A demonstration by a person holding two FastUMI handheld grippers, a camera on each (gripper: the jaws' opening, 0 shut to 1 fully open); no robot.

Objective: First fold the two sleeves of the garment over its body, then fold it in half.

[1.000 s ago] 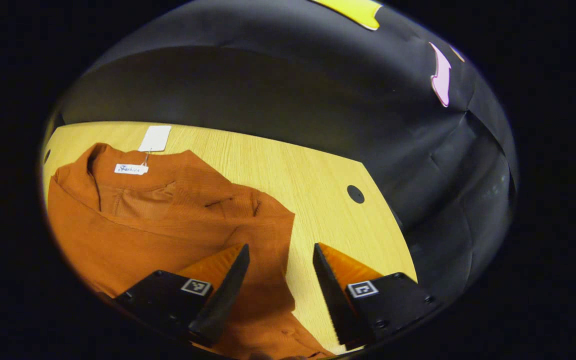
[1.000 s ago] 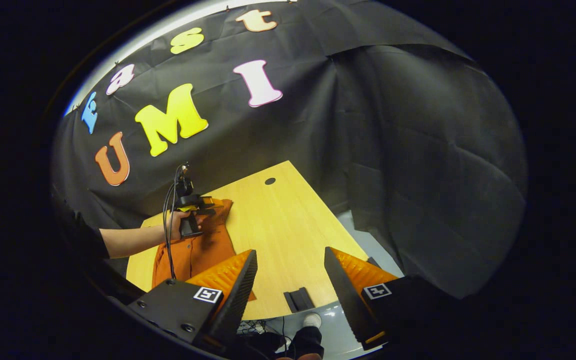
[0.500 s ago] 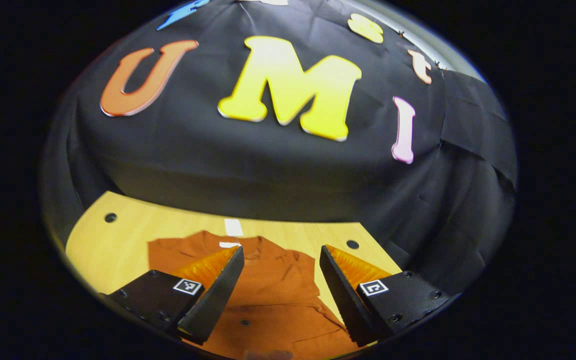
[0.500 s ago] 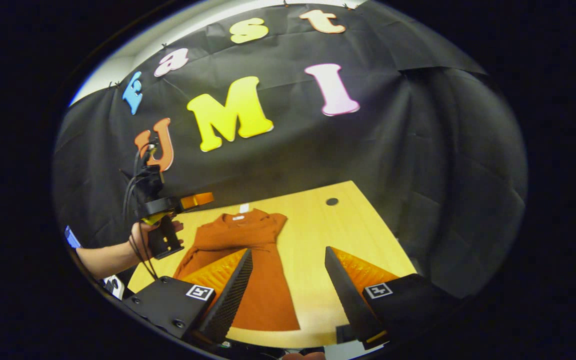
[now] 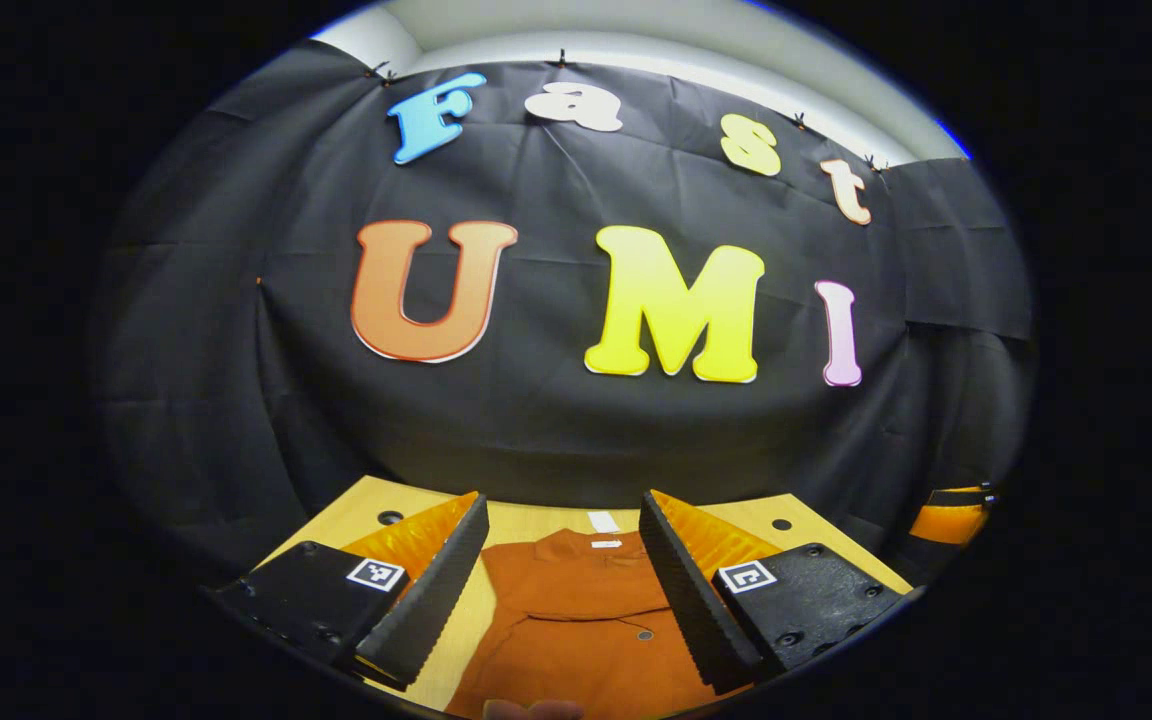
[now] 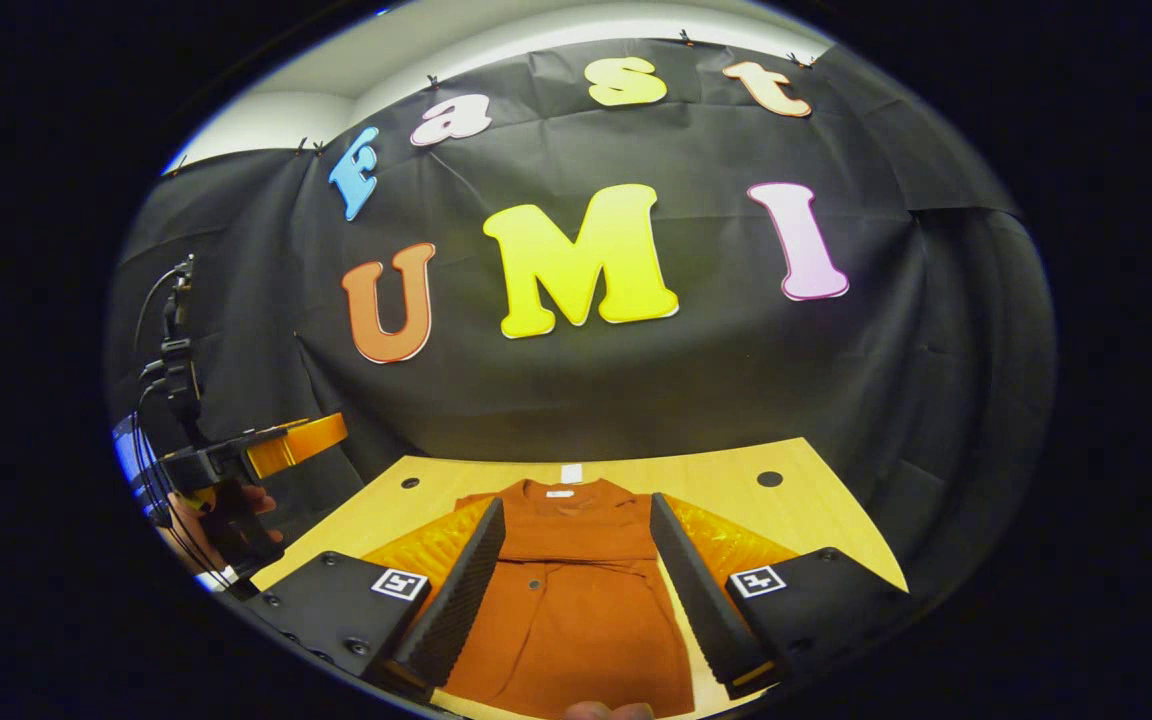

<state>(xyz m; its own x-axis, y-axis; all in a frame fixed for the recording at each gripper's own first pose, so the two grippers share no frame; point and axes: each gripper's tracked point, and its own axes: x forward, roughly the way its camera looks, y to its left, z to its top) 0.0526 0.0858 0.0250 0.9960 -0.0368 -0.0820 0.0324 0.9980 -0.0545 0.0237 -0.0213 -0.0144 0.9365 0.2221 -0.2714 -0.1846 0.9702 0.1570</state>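
- A light wooden table (image 6: 816, 510) is standing against the booth's black cloth wall (image 6: 636, 380), with small dark round holes near its far corners; a strip of pale wall is showing above the cloth.
- The rust-orange garment (image 6: 576, 600) is lying flat on the table, collar toward the cloth wall, a white tag (image 6: 571, 473) resting on the wood just beyond the collar, and its sleeves already lying folded over the body.
- The left claw (image 5: 561, 590) is hanging spread above the garment (image 5: 586, 630), gripping nothing; it is also showing in the right gripper view (image 6: 286, 450), held by a hand (image 6: 226, 510).
- The right claw (image 6: 576, 590) is hanging spread too, holding nothing.
- Compared with a second ago, both claws are sitting higher and farther back: the left one has lifted away from the garment's shoulder, and both views are now facing the cloth wall squarely, the garment lying centred between the fingers.
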